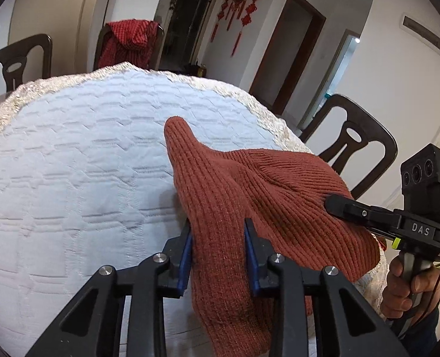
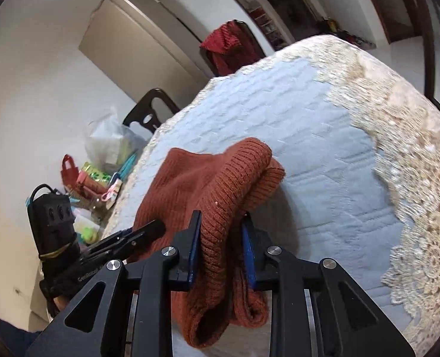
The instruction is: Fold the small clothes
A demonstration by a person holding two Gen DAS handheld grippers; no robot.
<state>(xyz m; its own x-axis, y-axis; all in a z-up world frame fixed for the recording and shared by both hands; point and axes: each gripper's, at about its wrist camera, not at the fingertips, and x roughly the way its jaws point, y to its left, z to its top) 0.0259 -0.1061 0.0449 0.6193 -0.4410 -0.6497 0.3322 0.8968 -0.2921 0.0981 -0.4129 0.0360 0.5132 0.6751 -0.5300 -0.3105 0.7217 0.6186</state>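
Observation:
A rust-brown ribbed knit garment [image 1: 249, 196] lies bunched on the white quilted table cover [image 1: 71, 154]. My left gripper [image 1: 218, 238] is shut on a thick fold of it between its blue pads. My right gripper [image 2: 221, 232] is shut on another fold with a ribbed hem, lifted a little off the cover [image 2: 324, 154]. In the left wrist view the right gripper's fingers [image 1: 339, 205] press into the garment's right side. In the right wrist view the left gripper's fingers [image 2: 148, 229] reach into the garment [image 2: 190, 178] from the left.
Dark wooden chairs [image 1: 356, 148] stand around the table, one draped with a red cloth [image 1: 127, 41]. A lace border [image 2: 413, 178] rims the cover. Bags and small colourful items [image 2: 101, 172] sit past the table's left end.

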